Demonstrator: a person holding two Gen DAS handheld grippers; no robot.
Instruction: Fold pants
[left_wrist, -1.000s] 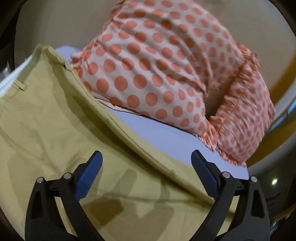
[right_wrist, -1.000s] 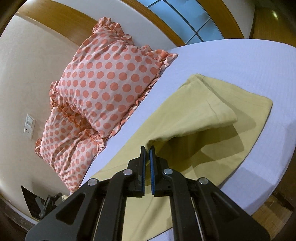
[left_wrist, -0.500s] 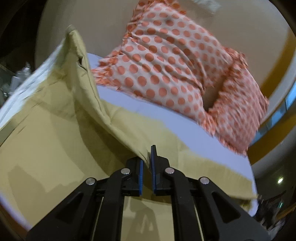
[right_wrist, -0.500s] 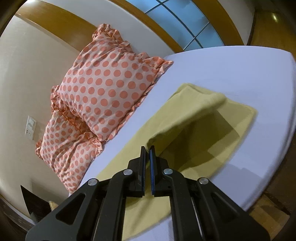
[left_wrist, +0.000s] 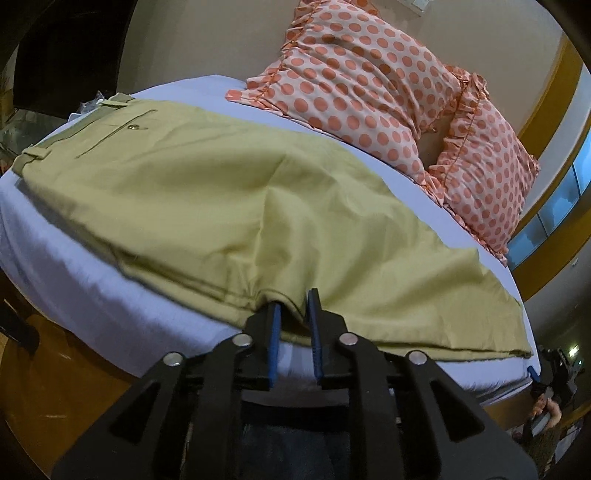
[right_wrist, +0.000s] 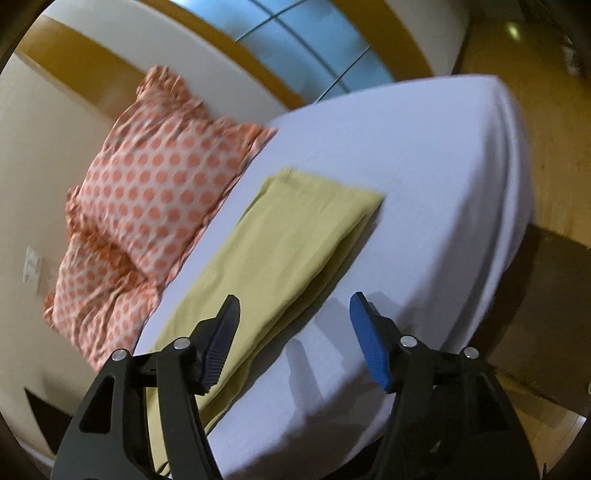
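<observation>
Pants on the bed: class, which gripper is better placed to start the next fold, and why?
Probably the left gripper: its jaws sit nearly closed around the near edge of the pants. The right gripper is wide open, holding nothing, above the bed sheet beside the legs.

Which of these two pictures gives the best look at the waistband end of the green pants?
The left wrist view: the pants lie lengthwise there, with the waistband, belt loops and buttoned back pocket clear at far left. The right wrist view shows only the pants' plain leg end, blurred; no waistband.
</observation>
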